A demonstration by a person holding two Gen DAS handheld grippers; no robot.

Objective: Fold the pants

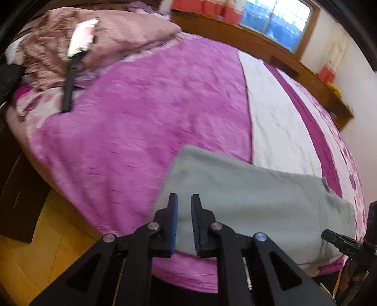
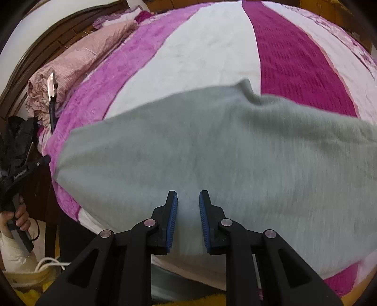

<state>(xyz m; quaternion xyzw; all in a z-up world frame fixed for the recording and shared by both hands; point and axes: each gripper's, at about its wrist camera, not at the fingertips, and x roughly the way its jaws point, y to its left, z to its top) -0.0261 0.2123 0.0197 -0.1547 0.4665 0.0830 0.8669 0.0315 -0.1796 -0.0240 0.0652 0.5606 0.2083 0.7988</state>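
- Left wrist view: a bed (image 1: 141, 113) takes up most of the frame, covered by a bright magenta blanket (image 1: 146, 122) with a white panel (image 1: 278, 122) beside it and a floral pink strip along the far edge. A rumpled dusty-pink quilt (image 1: 94, 40) is heaped at the head end, and a black-handled tool (image 1: 70, 77) lies across it.
- Same view: a wooden headboard ledge (image 1: 271, 49) runs under a window (image 1: 280, 21); yellow wood flooring (image 1: 35, 247) shows at lower left.
- Same view: the grey pants (image 1: 254, 202) lie flat at the near edge of the bed. The left gripper (image 1: 184, 211) hovers over their left edge, its jaws parted with nothing between them.
- Right wrist view: the pants (image 2: 212, 153) fill the middle, spread across the white panel (image 2: 200, 54) and a dark magenta stripe (image 2: 299, 61). The right gripper (image 2: 188, 207) is released too, its blue pads apart above the near hem.
- Only this view shows the left hand (image 2: 18, 216) gripping its handle, a white cord (image 2: 49, 261) on the floor, and the curved wooden bed frame (image 2: 47, 37).
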